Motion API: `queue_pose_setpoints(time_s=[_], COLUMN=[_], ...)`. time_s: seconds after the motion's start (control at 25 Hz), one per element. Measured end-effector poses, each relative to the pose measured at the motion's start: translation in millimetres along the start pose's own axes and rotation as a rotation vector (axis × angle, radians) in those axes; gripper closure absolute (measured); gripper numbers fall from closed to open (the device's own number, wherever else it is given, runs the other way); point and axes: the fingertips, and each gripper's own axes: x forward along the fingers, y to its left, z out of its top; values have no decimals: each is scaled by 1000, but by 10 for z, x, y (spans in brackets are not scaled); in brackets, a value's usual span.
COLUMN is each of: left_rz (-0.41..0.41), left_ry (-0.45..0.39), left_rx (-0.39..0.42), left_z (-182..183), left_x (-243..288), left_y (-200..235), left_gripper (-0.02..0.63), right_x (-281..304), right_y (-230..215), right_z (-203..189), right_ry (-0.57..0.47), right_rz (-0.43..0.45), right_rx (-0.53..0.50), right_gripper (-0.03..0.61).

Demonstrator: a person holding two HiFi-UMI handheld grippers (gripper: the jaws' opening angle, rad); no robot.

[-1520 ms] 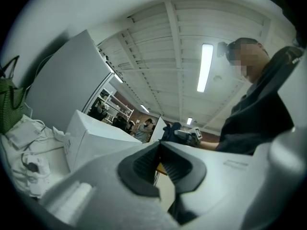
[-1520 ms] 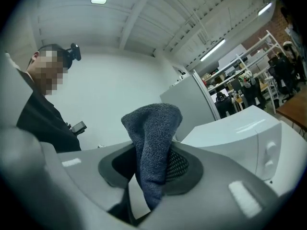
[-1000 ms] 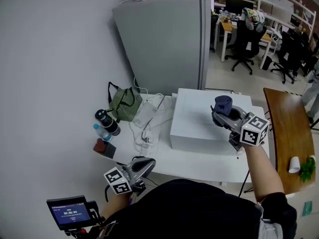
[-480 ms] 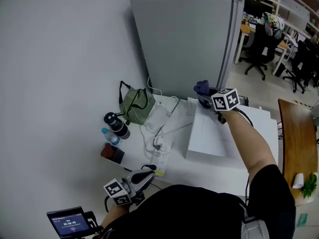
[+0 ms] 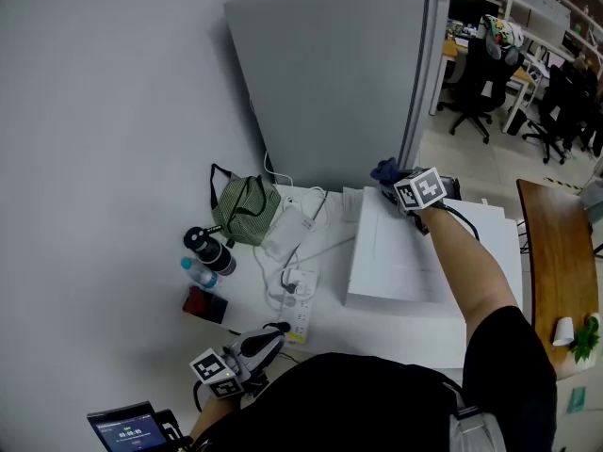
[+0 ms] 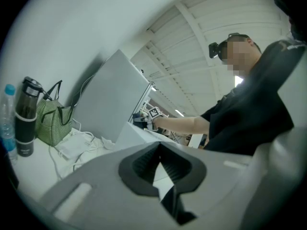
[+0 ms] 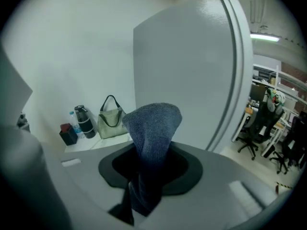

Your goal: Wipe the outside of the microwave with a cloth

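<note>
The white microwave [image 5: 405, 257] stands on the white table [image 5: 325, 320]; it also shows in the left gripper view [image 6: 132, 133]. My right gripper [image 5: 391, 185] is at the microwave's far back corner, shut on a dark blue cloth [image 5: 383, 169]. In the right gripper view the cloth [image 7: 151, 143] sticks up from between the jaws. My left gripper [image 5: 267, 339] hangs low at the table's near edge, shut with nothing held, its jaws [image 6: 158, 169] meeting tip to tip.
A tall grey fridge [image 5: 339, 73] rises just behind the microwave. Left of the microwave lie a green bag [image 5: 240, 210], a black flask [image 5: 209, 250], a water bottle [image 5: 195, 273], a power strip with cables [image 5: 300, 314]. A wooden table [image 5: 561, 252] is at right.
My right gripper carried the cloth from the microwave's top right area to its far back corner, and has held there for the last half second. The left gripper stayed low.
</note>
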Motion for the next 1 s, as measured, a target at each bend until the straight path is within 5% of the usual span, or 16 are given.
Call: queue_pose_setpoints(time_s=[0.48, 0.64, 0.72, 0.84, 1.0], left_rz=[-132, -132, -128, -125, -127], left_ry=[54, 59, 55, 43, 18], left_rx=[14, 18, 24, 30, 35], left_z=[-40, -78, -67, -35, 19], left_x=[691, 726, 692, 593, 436], left_y=[-237, -335, -350, -321, -284], left_gripper=[611, 611, 611, 611, 611], right_x=[-1879, -2210, -2050, -1424, -424], right_y=[-1983, -2183, -1836, -681, 797], right_z=[-1611, -1715, -1323, -485, 24], right_ry=[103, 66, -16, -136, -93], right_rz=[-350, -401, -324, -85, 148], right_rx=[155, 213, 192, 99, -48], right_gripper=[466, 466, 468, 466, 466])
